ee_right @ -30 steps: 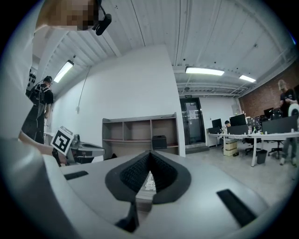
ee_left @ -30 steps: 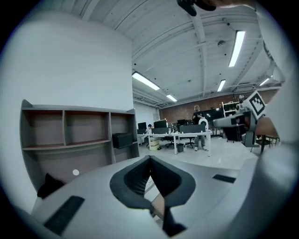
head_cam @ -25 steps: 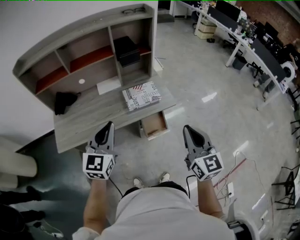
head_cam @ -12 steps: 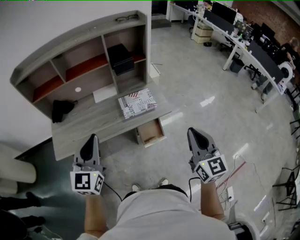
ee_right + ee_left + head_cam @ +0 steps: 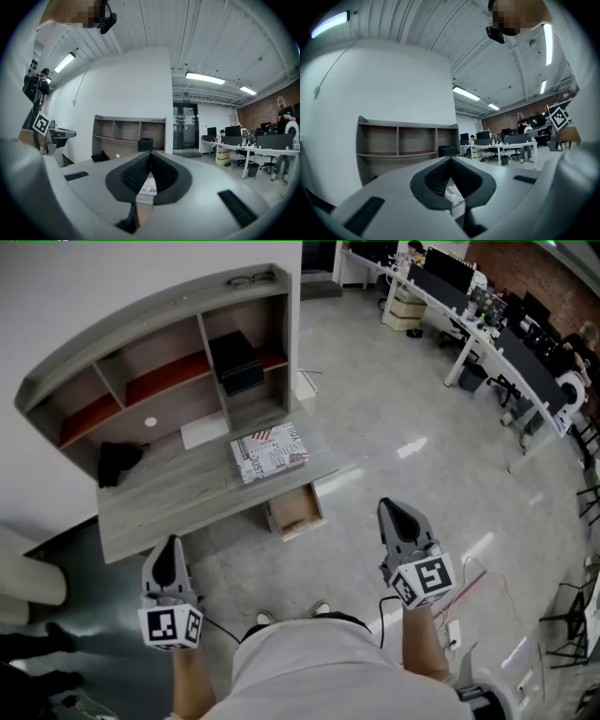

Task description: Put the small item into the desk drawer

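Left claw (image 5: 170, 547) and right claw (image 5: 389, 513), both closed, point toward the desk (image 5: 169, 491).

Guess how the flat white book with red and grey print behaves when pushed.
The flat white book with red and grey print lies flat on the grey wooden desk, so it would probably slide, not tip or roll. It looks fairly thick, so likely stiff. It sits near the front edge; a push might drop it.

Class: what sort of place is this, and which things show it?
Probably an open-plan office or workshop: a row of desks bearing monitors, plus a shelved desk on a polished floor.
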